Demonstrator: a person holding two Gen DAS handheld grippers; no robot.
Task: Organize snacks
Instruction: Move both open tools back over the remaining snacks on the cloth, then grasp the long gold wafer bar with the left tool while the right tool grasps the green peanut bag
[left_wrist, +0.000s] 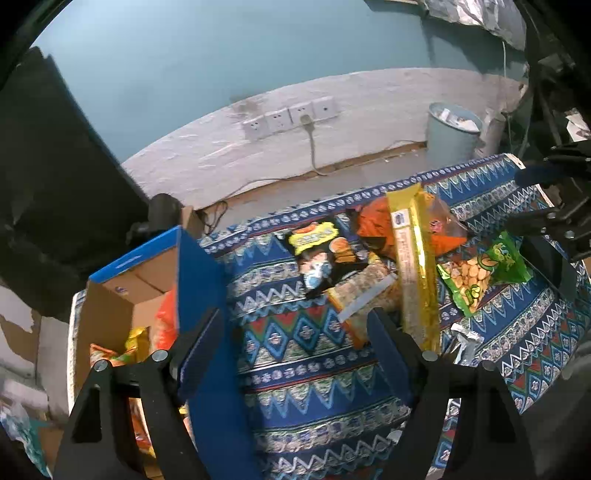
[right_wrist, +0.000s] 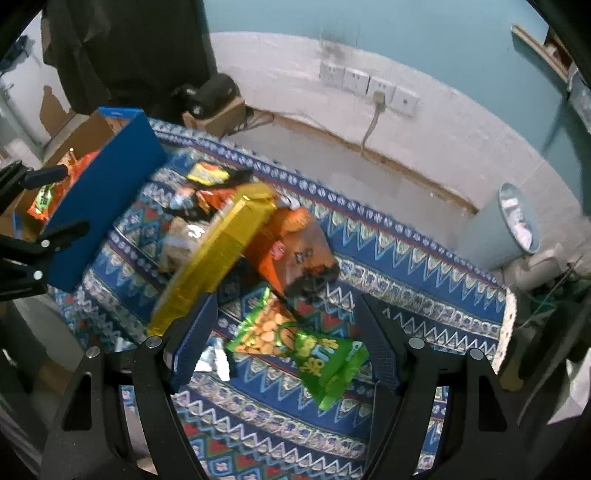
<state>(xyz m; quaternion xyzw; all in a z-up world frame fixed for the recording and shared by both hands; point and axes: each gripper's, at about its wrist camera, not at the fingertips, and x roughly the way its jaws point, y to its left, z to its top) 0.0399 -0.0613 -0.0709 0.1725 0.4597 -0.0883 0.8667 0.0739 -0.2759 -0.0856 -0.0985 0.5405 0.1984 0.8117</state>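
Snacks lie in a heap on a patterned cloth (left_wrist: 314, 369): a long gold pack (left_wrist: 415, 266), an orange bag (left_wrist: 373, 229), a black bag (left_wrist: 321, 254), a clear cracker pack (left_wrist: 365, 291), a green biscuit bag (left_wrist: 484, 269) and a small silver packet (left_wrist: 465, 341). A blue cardboard box (left_wrist: 147, 291) at the left holds several orange and yellow packs. My left gripper (left_wrist: 295, 332) is open and empty, hovering between box and heap. My right gripper (right_wrist: 284, 325) is open and empty, above the green biscuit bag (right_wrist: 299, 343), with the gold pack (right_wrist: 218, 251) by its left finger.
A grey bin (left_wrist: 452, 134) stands on the floor beyond the table's far edge. Wall sockets (left_wrist: 291, 118) with a plugged cable are on the back wall. A small cardboard box with a black object on it (right_wrist: 218, 110) sits behind the blue box (right_wrist: 99, 199).
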